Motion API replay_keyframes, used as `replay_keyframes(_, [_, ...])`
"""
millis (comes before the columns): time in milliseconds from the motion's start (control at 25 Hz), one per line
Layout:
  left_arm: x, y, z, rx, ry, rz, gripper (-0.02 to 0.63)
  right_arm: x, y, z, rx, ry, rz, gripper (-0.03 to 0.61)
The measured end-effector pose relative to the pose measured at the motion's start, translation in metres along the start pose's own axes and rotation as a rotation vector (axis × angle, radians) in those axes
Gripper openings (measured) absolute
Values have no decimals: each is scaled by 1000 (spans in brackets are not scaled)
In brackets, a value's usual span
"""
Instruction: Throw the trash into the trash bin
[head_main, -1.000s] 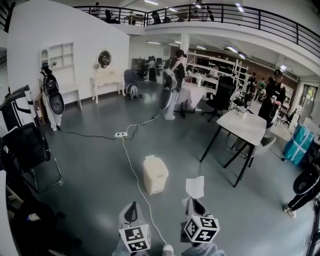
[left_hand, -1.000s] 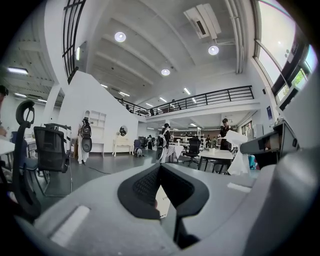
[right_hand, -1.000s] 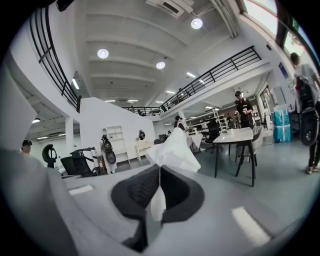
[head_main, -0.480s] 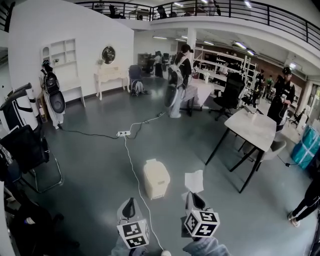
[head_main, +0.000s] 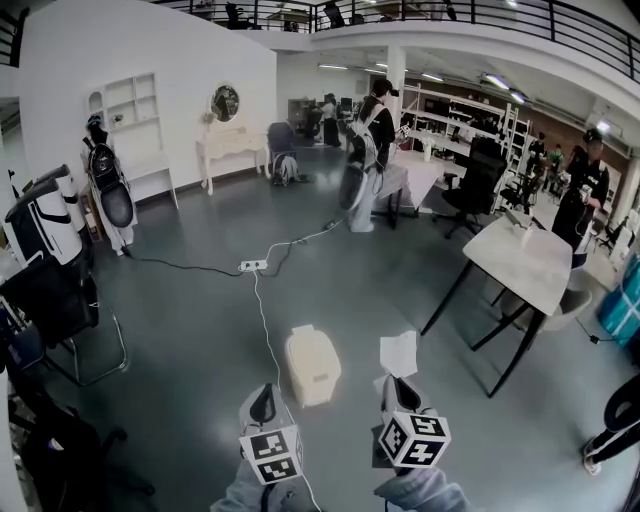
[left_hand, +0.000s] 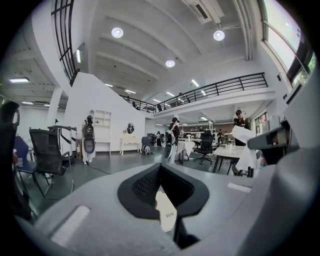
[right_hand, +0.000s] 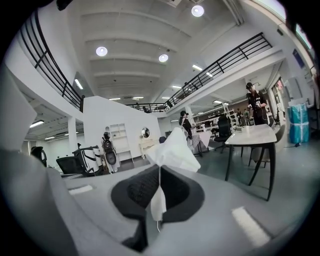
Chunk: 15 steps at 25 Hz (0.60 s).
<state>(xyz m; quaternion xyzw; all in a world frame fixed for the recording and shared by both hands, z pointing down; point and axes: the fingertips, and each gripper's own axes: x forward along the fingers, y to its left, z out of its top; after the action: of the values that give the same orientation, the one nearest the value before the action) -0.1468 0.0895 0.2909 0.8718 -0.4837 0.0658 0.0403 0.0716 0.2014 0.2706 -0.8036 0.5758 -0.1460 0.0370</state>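
Observation:
A cream trash bin (head_main: 312, 366) with its lid down stands on the grey floor just ahead of both grippers. My right gripper (head_main: 398, 388) is to the right of the bin, shut on a white crumpled tissue (head_main: 400, 352) that sticks up from its tips. In the right gripper view the tissue (right_hand: 172, 150) fans out above the closed pads (right_hand: 142, 189) of that gripper (right_hand: 160, 172). My left gripper (head_main: 262, 402) is level with the bin's left side, its pads (left_hand: 147, 186) together and nothing held. A strip of the bin (left_hand: 165, 215) shows below them.
A white cable with a power strip (head_main: 252, 266) runs over the floor past the bin's left side. A white table on black legs (head_main: 520, 262) is at the right and a black chair (head_main: 60, 300) at the left. People (head_main: 368, 150) stand further back.
Both grippers and the head view have advanced across the floor toward the bin, which now sits lower and nearer in the picture. The tissue stays in the right gripper.

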Motion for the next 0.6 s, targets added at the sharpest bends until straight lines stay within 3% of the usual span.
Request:
replay_keyframes(360, [43, -11, 5, 71, 21, 21, 9, 50, -24, 3, 32, 23, 19, 11])
replay_keyframes(600, [93, -11, 1, 58, 26, 30, 9, 91, -40, -2, 41, 43, 14, 12])
